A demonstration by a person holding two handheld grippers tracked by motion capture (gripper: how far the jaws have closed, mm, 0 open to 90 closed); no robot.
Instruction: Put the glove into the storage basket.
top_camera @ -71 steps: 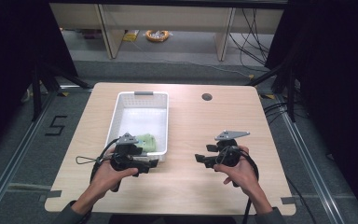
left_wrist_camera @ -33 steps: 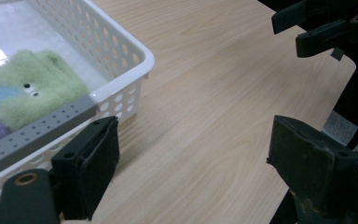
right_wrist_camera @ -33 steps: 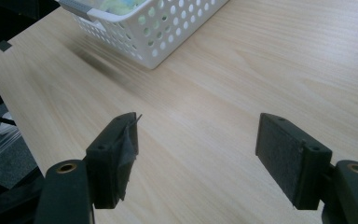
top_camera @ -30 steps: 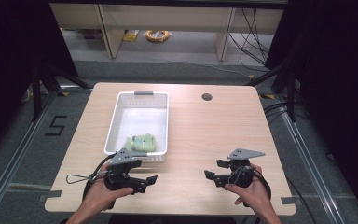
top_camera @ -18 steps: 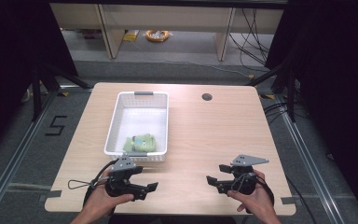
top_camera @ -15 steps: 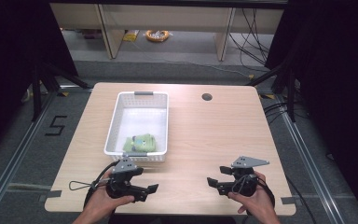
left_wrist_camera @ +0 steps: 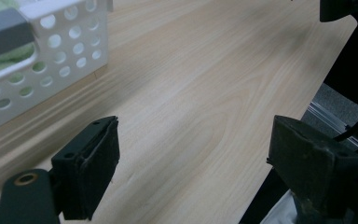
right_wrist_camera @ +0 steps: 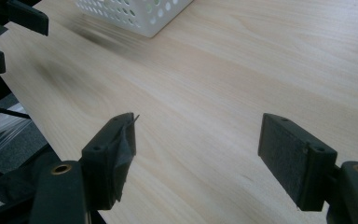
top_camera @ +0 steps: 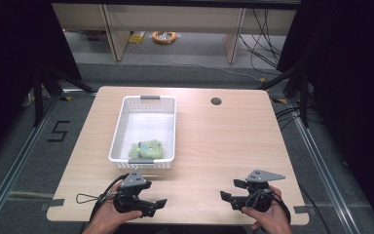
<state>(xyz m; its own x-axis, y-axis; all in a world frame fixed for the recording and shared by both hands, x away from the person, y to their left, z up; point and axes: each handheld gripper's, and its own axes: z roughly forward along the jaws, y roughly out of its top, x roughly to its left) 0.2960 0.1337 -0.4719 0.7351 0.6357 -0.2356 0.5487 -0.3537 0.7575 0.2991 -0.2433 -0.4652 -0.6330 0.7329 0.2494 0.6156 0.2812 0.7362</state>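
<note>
High view: both spread-jawed, empty grippers (left, right) near table front edge.

White perforated basket; green cloth inside; pale wood-grain table; black grippers.

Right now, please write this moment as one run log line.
left gripper: open, empty | right gripper: open, empty | green cloth: in basket
</note>
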